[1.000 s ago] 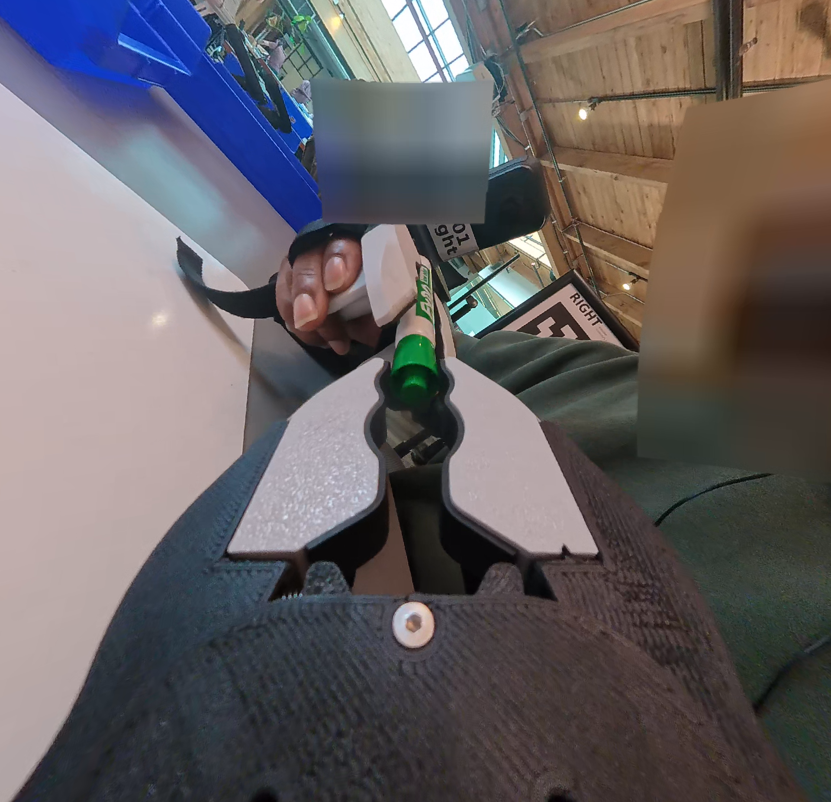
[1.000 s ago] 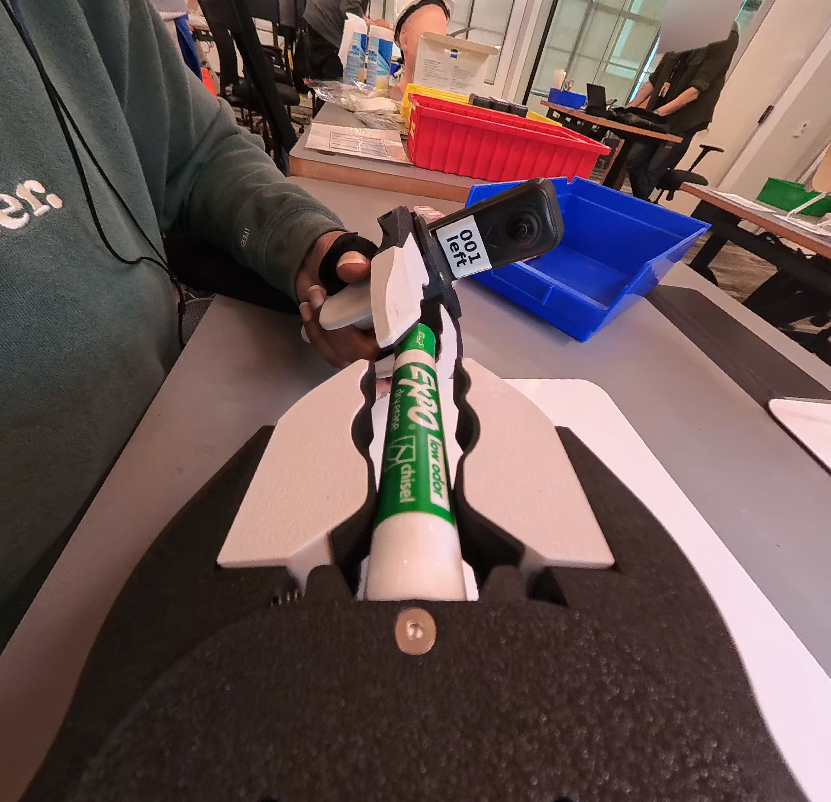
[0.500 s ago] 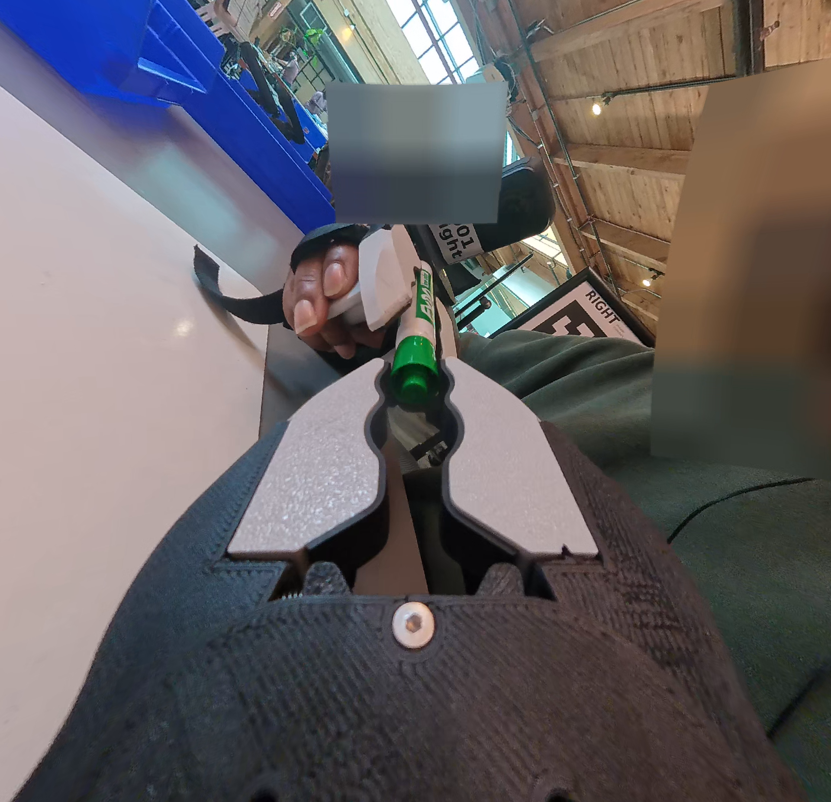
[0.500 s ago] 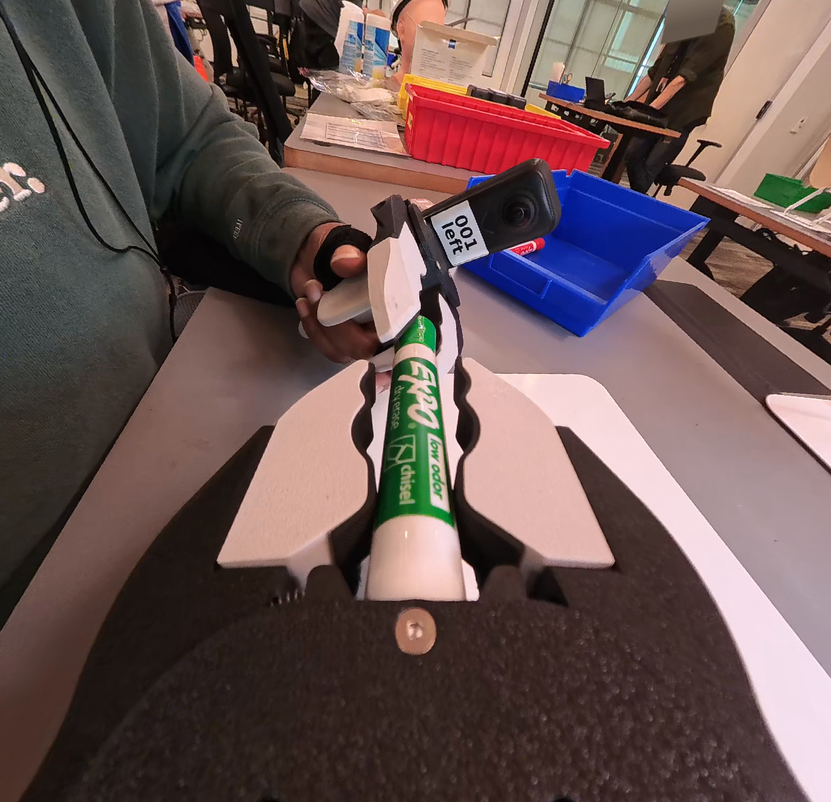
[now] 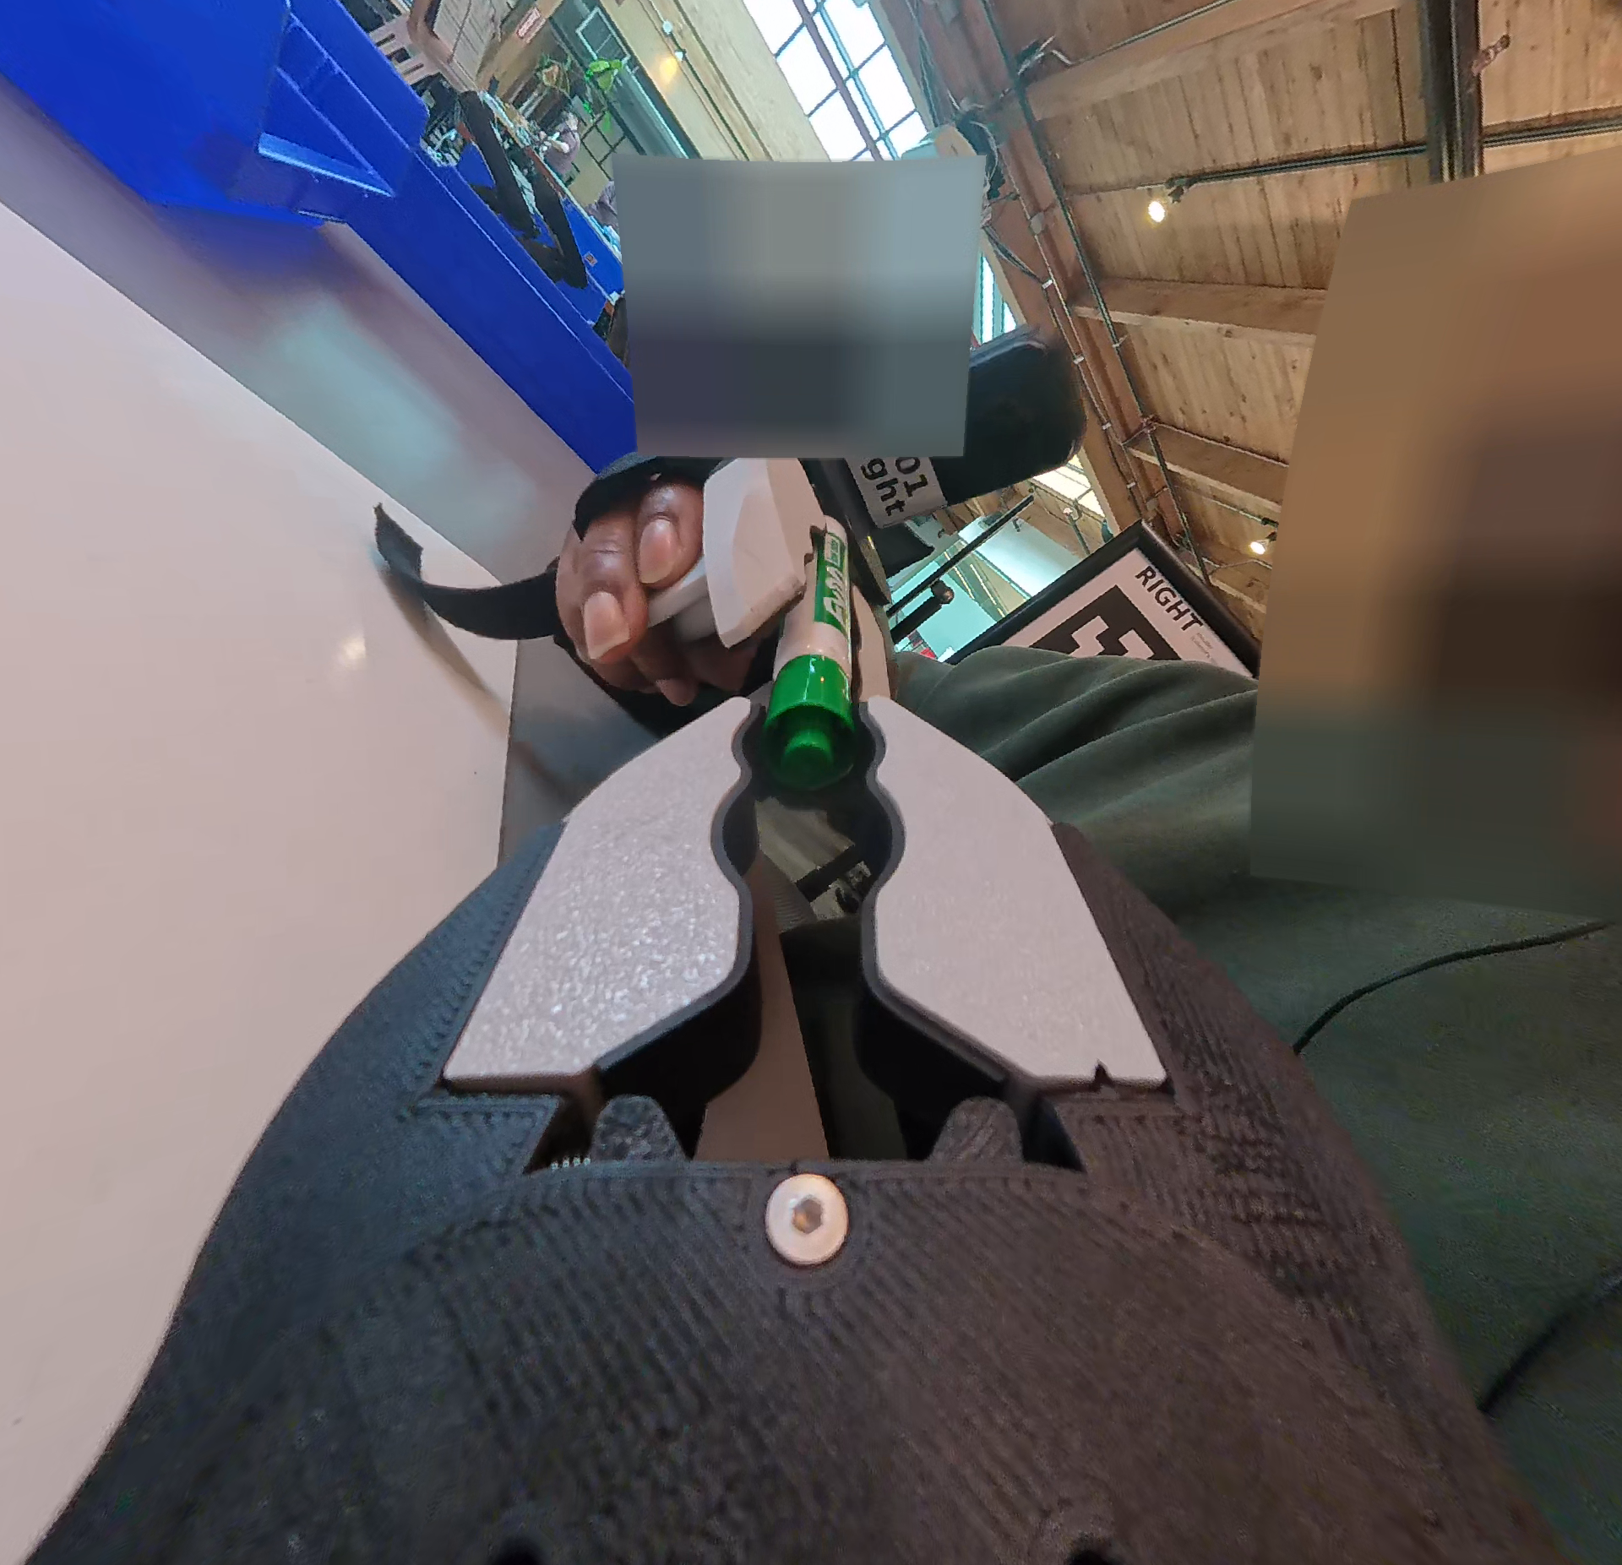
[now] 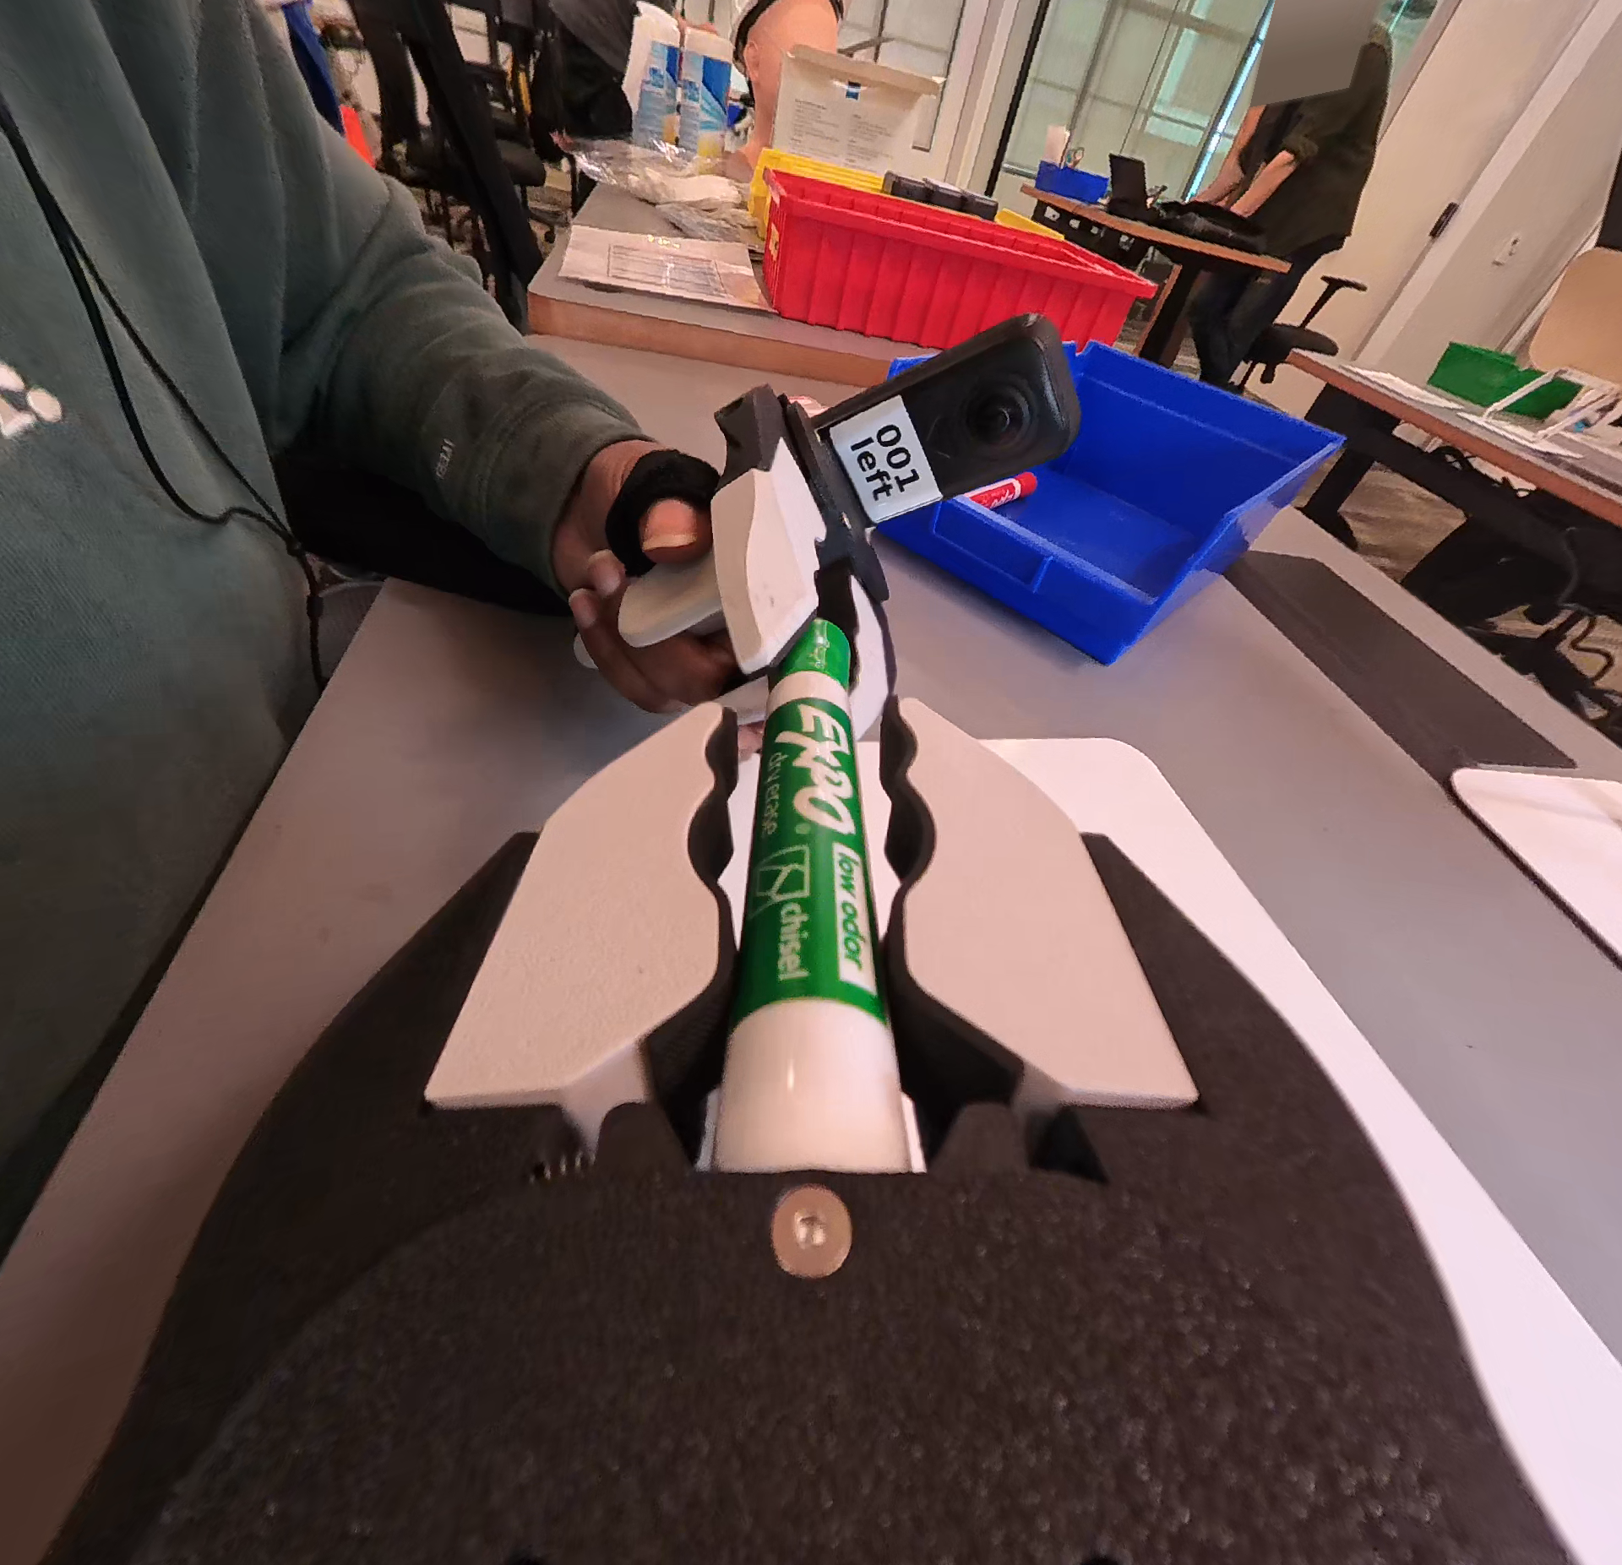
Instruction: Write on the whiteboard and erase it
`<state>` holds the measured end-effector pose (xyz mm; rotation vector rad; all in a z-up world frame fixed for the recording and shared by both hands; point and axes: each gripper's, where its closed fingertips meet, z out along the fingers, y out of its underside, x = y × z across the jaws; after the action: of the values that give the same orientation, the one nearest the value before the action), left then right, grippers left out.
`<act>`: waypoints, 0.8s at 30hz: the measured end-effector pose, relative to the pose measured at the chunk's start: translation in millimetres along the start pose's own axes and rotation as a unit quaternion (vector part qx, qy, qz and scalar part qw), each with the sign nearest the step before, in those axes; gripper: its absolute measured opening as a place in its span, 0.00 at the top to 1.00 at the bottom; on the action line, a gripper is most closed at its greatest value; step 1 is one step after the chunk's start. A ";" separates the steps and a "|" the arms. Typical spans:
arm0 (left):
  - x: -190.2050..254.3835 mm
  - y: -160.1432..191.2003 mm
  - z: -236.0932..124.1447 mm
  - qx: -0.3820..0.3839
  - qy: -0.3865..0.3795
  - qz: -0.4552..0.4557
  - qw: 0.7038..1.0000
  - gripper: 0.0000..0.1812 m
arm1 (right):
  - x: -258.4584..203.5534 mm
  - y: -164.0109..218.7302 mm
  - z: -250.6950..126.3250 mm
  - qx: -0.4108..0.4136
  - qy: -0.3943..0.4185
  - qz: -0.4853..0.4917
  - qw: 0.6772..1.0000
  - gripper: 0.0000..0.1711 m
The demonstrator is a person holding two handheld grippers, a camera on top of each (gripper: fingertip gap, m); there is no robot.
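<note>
The right gripper (image 6: 812,830) clenches the barrel of the green marker (image 6: 812,891), held above the whiteboard (image 6: 1141,821) on the grey table (image 6: 421,777). The left gripper (image 5: 806,755) is closed on the marker's green cap (image 5: 803,720) at its fingertips. I'd judge they are about to pull the cap off. The risk: a crooked pull could twist the barrel out of the right fingers, or the cap could slip from that shallow tip hold and drop
</note>
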<state>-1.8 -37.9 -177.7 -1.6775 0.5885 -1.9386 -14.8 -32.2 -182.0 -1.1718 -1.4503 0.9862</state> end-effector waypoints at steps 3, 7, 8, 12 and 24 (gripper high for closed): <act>4.4 -4.4 0.2 -0.001 0.004 0.008 1.000 0.90 | 2.1 -8.3 -0.6 0.007 0.005 0.011 1.000 0.82; -2.6 -32.0 -23.6 0.061 -0.030 0.027 0.997 0.90 | 25.8 -30.6 -31.7 0.065 0.031 0.046 0.996 0.82; -9.6 -47.1 -48.6 0.092 -0.051 0.035 0.994 0.90 | 36.7 -35.3 -49.5 0.072 0.051 0.040 0.995 0.82; -1.6 -56.5 -57.3 0.077 -0.099 0.129 0.984 0.89 | 50.8 -33.2 -63.6 0.064 0.078 0.028 0.994 0.81; -7.7 -70.7 -100.3 0.073 -0.198 0.241 0.947 0.89 | 94.0 -7.1 -81.0 0.046 0.123 0.108 0.985 0.80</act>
<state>-106.8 21.7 -154.2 -1.5834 0.6096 -1.2297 59.3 59.2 -141.8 -1.3514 -1.0884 1.0053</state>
